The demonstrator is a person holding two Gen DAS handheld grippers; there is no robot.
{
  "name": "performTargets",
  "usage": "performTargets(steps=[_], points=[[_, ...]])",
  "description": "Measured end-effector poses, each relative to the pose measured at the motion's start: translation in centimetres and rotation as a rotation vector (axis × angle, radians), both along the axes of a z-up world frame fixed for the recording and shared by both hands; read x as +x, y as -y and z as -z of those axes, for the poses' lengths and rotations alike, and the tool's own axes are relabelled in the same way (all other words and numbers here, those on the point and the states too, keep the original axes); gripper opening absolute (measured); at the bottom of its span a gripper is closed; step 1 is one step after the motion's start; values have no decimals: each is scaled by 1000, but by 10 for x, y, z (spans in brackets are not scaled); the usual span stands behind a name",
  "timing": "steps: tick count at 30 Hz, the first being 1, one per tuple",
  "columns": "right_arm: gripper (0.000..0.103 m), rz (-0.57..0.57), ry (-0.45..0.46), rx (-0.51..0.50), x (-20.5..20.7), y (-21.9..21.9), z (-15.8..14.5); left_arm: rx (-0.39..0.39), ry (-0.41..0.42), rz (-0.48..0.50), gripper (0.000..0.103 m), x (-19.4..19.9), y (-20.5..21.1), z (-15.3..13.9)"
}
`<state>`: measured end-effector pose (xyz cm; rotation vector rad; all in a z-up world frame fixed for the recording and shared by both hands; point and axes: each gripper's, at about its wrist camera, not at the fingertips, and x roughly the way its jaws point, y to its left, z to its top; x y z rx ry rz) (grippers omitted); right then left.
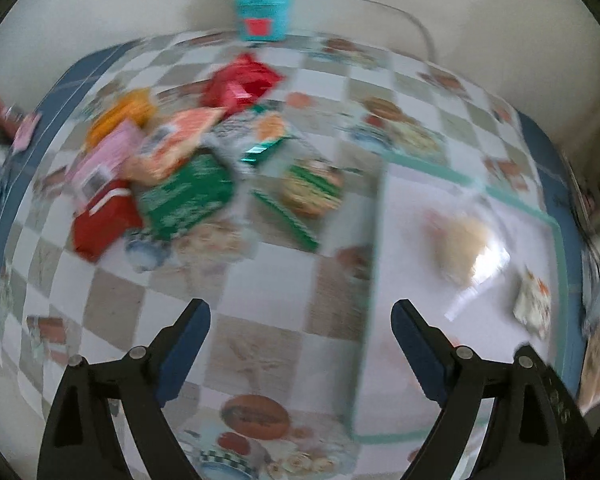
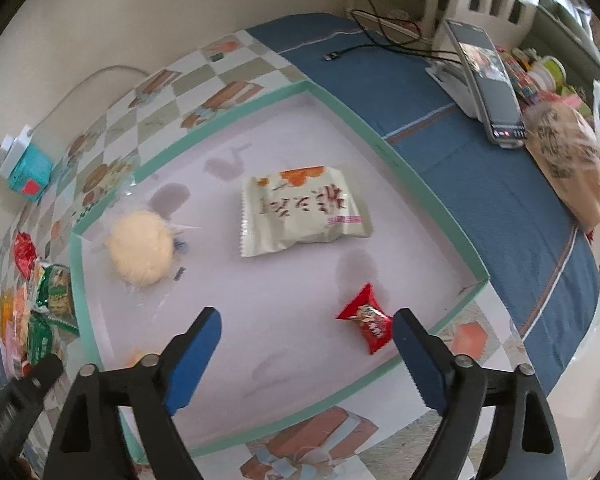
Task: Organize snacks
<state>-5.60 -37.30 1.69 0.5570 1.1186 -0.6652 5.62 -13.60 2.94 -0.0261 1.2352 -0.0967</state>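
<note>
Both grippers hang over the table with jaws spread wide and nothing between the blue pads. The right gripper (image 2: 306, 330) points down into the shallow tray (image 2: 384, 142), a pale box lid with a mint-green rim set on the checked cloth (image 2: 112, 128). Three snacks lie in the tray, well apart from each other: a cream packet (image 2: 302, 210) with orange print near the middle, a round yellowish bun (image 2: 140, 252) in clear wrap toward the tray's left wall, and a small red candy (image 2: 367, 320) just ahead of the right-hand finger, not touched by it.

The left gripper (image 1: 300, 330) sits over bare cloth beside the tray's left edge — its view is badly smeared. Ahead of it is the snack pile (image 1: 172, 172): red, green, pink and orange packets overlapping on the cloth, outside the tray. A teal box (image 1: 264, 14) stands at the far edge by the wall. Off to the right, on the blue cloth (image 2: 480, 168), a phone (image 2: 490, 84) leans on a stand.
</note>
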Motion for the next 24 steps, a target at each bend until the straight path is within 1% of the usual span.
performTargets(steps=[1, 4, 5, 7, 8, 11, 16, 24], points=[[96, -14, 3, -5, 2, -3, -1, -5, -2, -30, 93, 3, -9, 0], [101, -45, 8, -22, 9, -13, -4, -19, -4, -127, 93, 14, -39, -1], [101, -56, 9, -27, 12, -17, -6, -20, 0, -171, 93, 17, -53, -1], [101, -82, 15, -35, 17, -26, -9, -19, 6, -223, 93, 21, -72, -4], [101, -97, 19, -37, 20, -31, -10, -10, 13, -261, 93, 23, -85, -5], [101, -137, 32, -39, 28, -45, -13, 19, 37, -332, 93, 27, -113, -9], [101, -212, 56, -50, 43, -75, -17, 37, 52, -403, 93, 27, -146, -13], [101, -307, 88, -38, 63, -117, -20, 21, 57, -481, 93, 31, -192, -14]])
